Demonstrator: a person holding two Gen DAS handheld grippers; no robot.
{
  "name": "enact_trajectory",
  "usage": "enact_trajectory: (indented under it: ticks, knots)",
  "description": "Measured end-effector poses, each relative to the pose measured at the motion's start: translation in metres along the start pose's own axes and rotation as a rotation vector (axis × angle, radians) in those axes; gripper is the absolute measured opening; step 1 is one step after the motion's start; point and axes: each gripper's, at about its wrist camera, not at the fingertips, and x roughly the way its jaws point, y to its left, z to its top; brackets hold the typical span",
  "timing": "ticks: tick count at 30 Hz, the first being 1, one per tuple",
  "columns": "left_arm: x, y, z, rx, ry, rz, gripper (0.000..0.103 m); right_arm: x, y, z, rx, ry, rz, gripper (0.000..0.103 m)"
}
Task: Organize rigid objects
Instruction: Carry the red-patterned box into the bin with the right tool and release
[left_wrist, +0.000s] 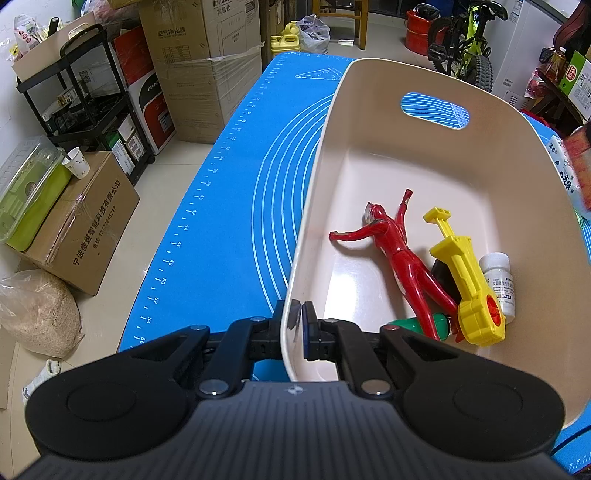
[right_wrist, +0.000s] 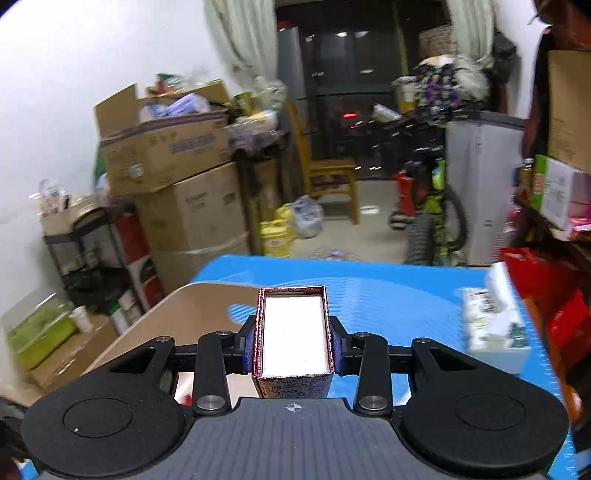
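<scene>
A cream plastic bin stands on the blue mat. My left gripper is shut on the bin's near left rim. Inside lie a red toy figure, a yellow toy, a white pill bottle and a green piece. My right gripper is shut on a small open patterned box with a white lining, held above the mat just right of the bin.
A tissue pack lies on the mat at the right. Cardboard boxes, a black shelf cart and a bicycle stand around the table. A red bag is at the table's right edge.
</scene>
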Motion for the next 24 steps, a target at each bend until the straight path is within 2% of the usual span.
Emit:
enact_trajectory:
  ticks: [6, 17, 21, 24]
  knots:
    - [0.0, 0.0, 0.0, 0.0, 0.0, 0.0, 0.01, 0.018, 0.031, -0.013, -0.074, 0.093, 0.042, 0.045]
    - [0.0, 0.0, 0.001, 0.0, 0.0, -0.001, 0.01, 0.049, 0.064, -0.045, -0.187, 0.271, 0.029, 0.045]
    - [0.0, 0.0, 0.001, 0.0, -0.001, -0.001, 0.01, 0.05, 0.068, -0.049, -0.216, 0.284, 0.026, 0.045]
    - [0.0, 0.0, 0.001, 0.0, 0.0, 0.0, 0.01, 0.046, 0.064, -0.046, -0.2, 0.279, 0.038, 0.049]
